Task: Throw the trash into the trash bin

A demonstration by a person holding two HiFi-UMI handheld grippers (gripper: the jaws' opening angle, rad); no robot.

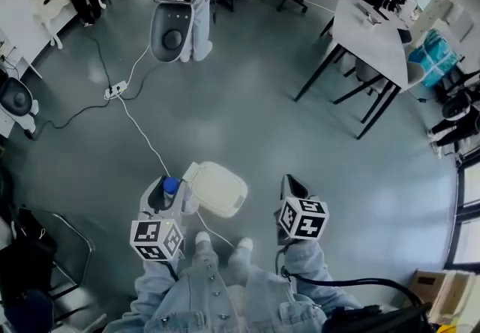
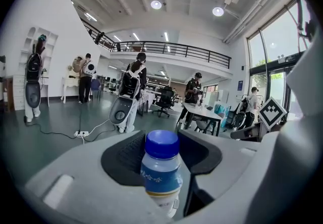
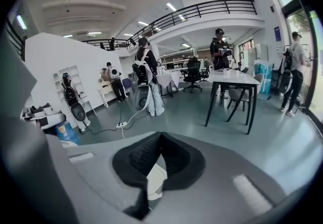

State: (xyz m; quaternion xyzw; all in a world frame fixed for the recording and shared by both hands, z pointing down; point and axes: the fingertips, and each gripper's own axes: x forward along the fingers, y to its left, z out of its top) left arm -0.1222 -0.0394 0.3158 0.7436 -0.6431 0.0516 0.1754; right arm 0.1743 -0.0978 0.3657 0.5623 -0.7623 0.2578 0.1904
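Cream-lidded trash bin (image 1: 217,187) low on the floor between the two claws and just ahead, left gripper (image 1: 161,195) clamped on a small blue-capped bottle (image 2: 161,167) upright between its jaws, right gripper (image 3: 160,140) pinched together, empty.

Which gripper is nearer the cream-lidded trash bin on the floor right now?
Left. The left gripper, shut on the bottle, hangs beside the left edge of the trash bin in the head view; the right gripper, shut and empty, is well off to its right.
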